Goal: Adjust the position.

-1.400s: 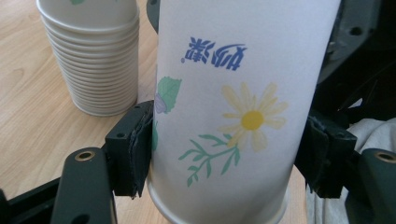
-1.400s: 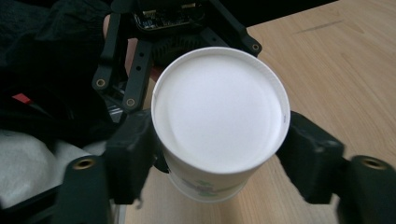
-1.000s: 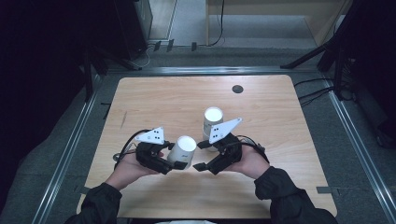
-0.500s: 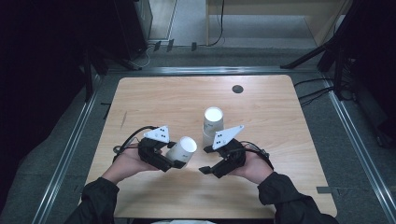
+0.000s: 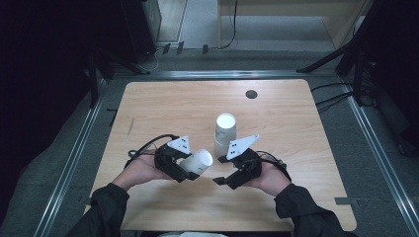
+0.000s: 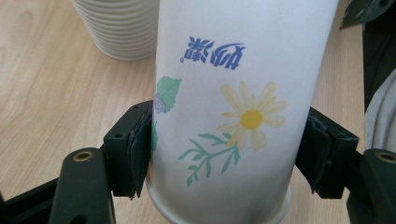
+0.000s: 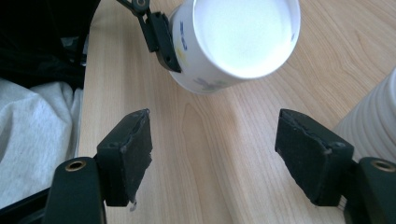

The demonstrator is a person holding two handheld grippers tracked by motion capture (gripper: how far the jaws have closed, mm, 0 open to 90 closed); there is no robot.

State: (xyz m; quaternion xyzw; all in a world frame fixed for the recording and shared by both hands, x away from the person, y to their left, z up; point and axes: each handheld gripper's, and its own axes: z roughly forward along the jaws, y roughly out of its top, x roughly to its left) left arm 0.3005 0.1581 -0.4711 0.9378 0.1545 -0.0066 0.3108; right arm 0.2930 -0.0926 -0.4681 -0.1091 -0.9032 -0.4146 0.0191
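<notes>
Gripping a single paper cup [image 5: 196, 162], the left gripper [image 5: 174, 165] was seen at the left of the high view, carried in the person's left hand [image 5: 139, 170] above the wooden table [image 5: 163, 106]. The cup was clamped between the two black jaws, which were pressed against its opposite sides near its base, as shown in the left gripper view [image 6: 233, 112]. It was held tilted, with its open mouth turned toward the right gripper [image 5: 225, 180]. A yellow daisy, green leaves and blue characters were printed on its white wall. Beyond the held cup, ahead of the left jaws, the ribbed rims of a stack of paper cups [image 6: 122, 28] were seen standing on the table.

In the high view that stack [image 5: 225, 133] stood upright just ahead of the right gripper, close beside its grey plate, and between the two grippers' lines of reach. The right gripper was carried in the person's right hand [image 5: 269, 177], near the left gripper but apart from it. Its jaws were spread wide with nothing between them; only bare table was seen in the gap. In the right gripper view the held cup [image 7: 236, 39] appeared ahead of those jaws, its white inside facing the camera, while the stack [image 7: 371, 123] was seen at the right edge.
</notes>
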